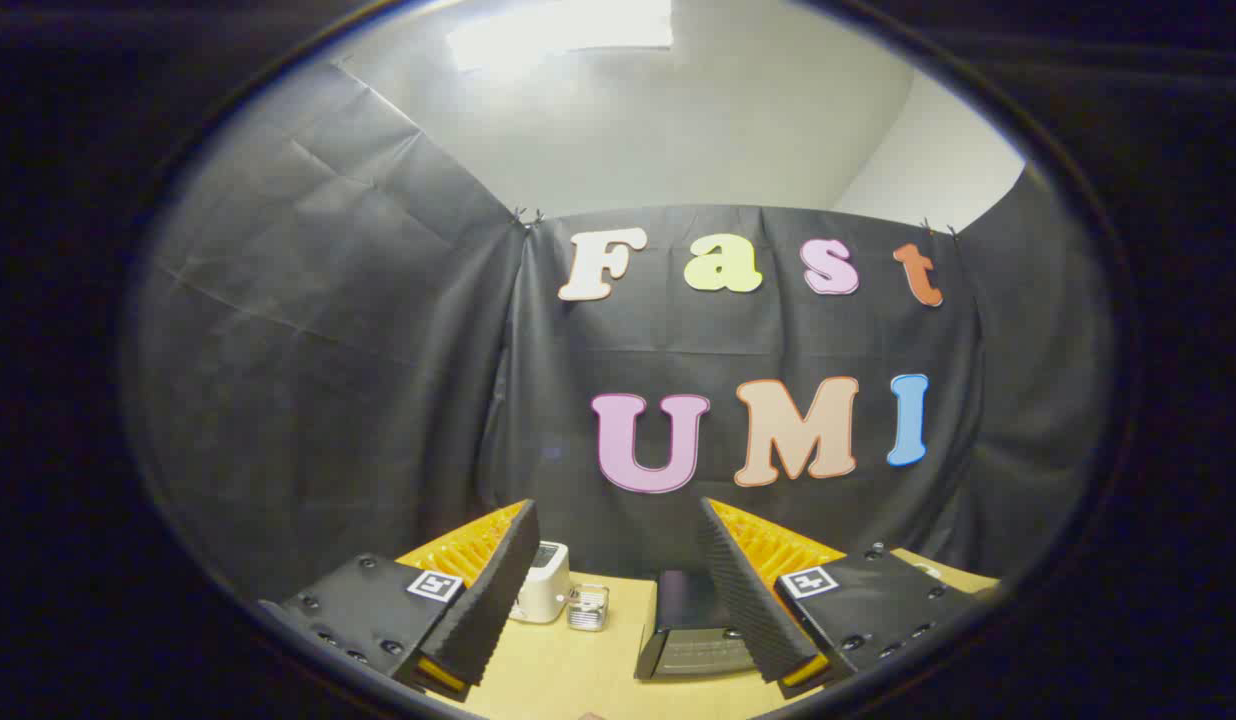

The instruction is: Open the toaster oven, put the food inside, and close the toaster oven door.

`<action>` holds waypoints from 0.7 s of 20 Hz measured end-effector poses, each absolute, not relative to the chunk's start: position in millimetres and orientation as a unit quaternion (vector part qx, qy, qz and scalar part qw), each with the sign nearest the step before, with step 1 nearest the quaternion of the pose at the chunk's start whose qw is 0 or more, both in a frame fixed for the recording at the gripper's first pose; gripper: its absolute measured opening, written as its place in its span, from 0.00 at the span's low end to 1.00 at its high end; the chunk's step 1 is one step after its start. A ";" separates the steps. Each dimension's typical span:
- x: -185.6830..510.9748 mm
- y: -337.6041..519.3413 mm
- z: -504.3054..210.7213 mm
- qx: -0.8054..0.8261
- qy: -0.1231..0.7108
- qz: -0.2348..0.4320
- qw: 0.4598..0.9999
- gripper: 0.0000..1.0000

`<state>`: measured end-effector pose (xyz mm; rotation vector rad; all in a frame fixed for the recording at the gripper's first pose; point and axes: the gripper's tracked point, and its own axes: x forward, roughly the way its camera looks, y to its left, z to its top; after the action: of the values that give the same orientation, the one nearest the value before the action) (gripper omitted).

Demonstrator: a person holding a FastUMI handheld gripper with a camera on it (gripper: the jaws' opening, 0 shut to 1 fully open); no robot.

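On the left, the gripper's left finger, a black ribbed pad backed in orange, stands well apart from its partner; the claw is wide open and holds nothing. Just beyond that finger, at the far left of the pale wooden tabletop, sits a small white pop-up toaster. It is not the appliance the task names and is best left alone. Just beside it to the right is a small clear glass cup, close enough to be knocked if the approach drifts left.

Further right, between the fingers but hard against the right one, is the dark, boxy toaster oven, its top and a paler front face sloping toward the camera. The right finger covers its right side, so I cannot make out a door handle. The door looks shut, which suggests that opening it is the step in hand and the task has barely begun. The food cannot be picked out here.

To do this well, I would lower the gripper and bring it right until the oven sits centred between the fingers and the door's front edge comes into sight. The fingers should stay spread until the handle is clearly between them, and the pull should follow the door's hinge arc rather than drag the oven across the table.
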<state>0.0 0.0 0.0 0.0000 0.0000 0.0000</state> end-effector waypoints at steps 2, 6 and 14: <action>0.2 -7.2 0.0 -0.001 0.004 -0.008 1.000 0.99; 0.8 -26.9 -5.2 -0.007 0.017 -0.028 0.999 0.99; 0.7 -82.1 -9.3 -0.005 0.043 -0.082 0.996 0.99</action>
<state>0.7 -82.1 -9.3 -0.0091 0.0852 -0.1647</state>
